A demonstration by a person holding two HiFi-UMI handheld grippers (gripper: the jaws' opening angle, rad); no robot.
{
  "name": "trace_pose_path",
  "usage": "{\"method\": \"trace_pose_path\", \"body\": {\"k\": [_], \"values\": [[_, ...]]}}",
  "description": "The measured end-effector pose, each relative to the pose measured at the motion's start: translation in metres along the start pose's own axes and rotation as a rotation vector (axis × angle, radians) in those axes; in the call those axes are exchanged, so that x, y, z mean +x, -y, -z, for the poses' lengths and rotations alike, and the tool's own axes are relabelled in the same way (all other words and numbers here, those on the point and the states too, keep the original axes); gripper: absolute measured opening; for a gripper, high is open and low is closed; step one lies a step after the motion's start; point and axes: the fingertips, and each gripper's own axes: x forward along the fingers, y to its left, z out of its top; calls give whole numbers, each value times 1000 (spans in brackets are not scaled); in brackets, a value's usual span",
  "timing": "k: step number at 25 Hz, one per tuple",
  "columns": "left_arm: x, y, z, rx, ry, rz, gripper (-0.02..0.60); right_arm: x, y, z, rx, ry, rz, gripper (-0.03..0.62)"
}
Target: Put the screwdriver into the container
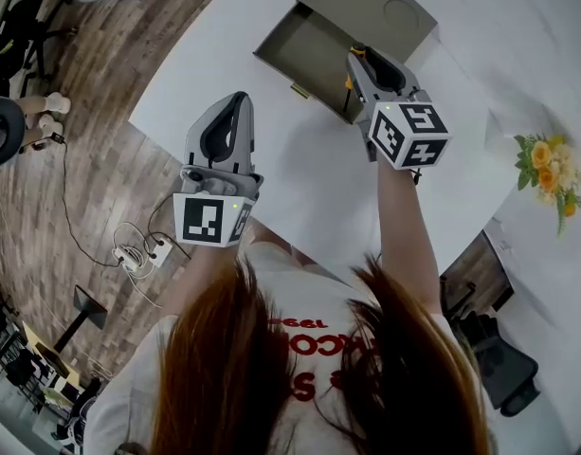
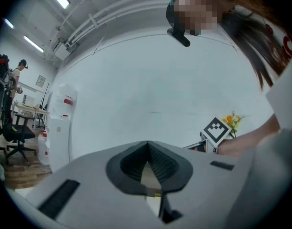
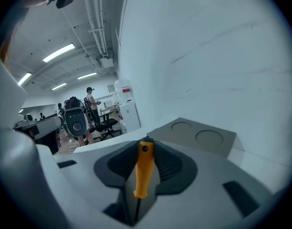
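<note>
The orange-handled screwdriver stands between the jaws of my right gripper, which is shut on the handle, with the thin shaft running back toward the camera. In the head view the right gripper hovers over the near right edge of the open olive-grey container, and a bit of the screwdriver shows at its side. The container's lid, with two round recesses, lies folded back behind it. My left gripper hangs over the white table, left of the box, shut and empty, its tips meeting.
A bunch of yellow and orange flowers stands at the table's right. The table's left edge drops to a wooden floor with cables and a power strip. Office chairs stand at far left. A person stands far off.
</note>
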Motion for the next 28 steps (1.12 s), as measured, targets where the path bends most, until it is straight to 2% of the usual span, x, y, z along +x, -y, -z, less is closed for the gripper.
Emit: {"method": "trace_pose_path", "body": {"k": [10, 15, 17, 21, 24, 26, 28], "values": [[-1, -4, 10, -10, -16, -26, 5, 65, -2, 36, -133, -227, -21, 113], [-4, -6, 13, -16, -26, -38, 5, 81, 0, 68, -256, -412, -10, 129], [-4, -6, 14, -16, -27, -37, 5, 82, 0, 75, -295, -441, -4, 140], [-4, -8, 13, -13, -26, -36, 5, 82, -2, 71, -299, -409, 2, 146], [-4, -8, 7, -7, -17, -39, 5, 73, -2, 57, -261, -334, 1, 142], [-4, -9, 1, -1, -4, -40, 5, 63, -5, 43, -254, -268, 6, 107], [-3, -9, -6, 6, 10, -39, 5, 48, -7, 25, -251, -183, 16, 43]]}}
